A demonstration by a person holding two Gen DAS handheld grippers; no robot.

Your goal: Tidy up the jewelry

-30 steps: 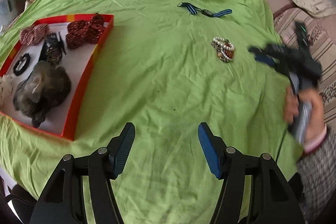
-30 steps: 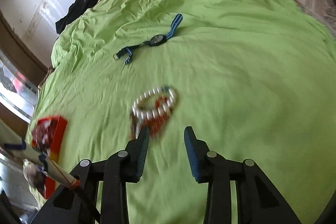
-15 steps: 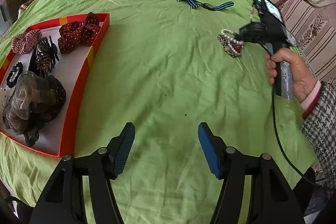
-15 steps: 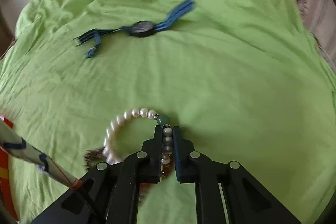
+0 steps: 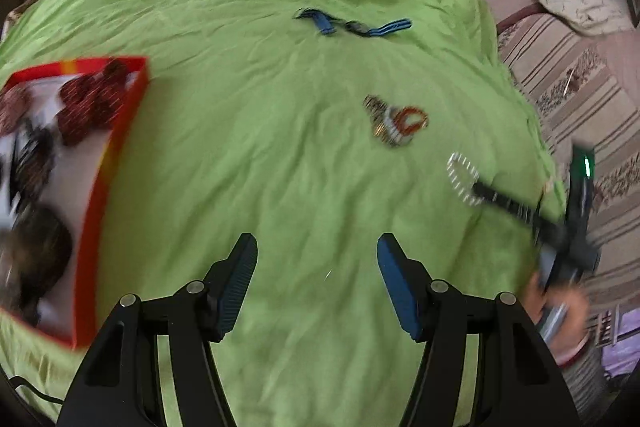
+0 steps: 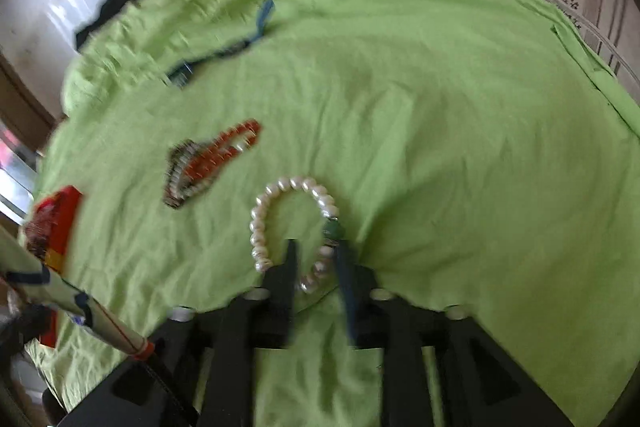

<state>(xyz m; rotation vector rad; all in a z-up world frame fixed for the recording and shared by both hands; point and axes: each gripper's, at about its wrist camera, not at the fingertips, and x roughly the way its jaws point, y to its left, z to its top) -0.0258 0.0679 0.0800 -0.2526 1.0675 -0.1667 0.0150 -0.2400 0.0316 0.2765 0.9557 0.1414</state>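
the right gripper has its jaws clenched on the near side of the pearl bracelet, lifted just off the green bedspread. the red tray lies far to the left, nearer the left gripper, whose jaws are released and empty. the beaded bracelets and the watch remain on the bed.
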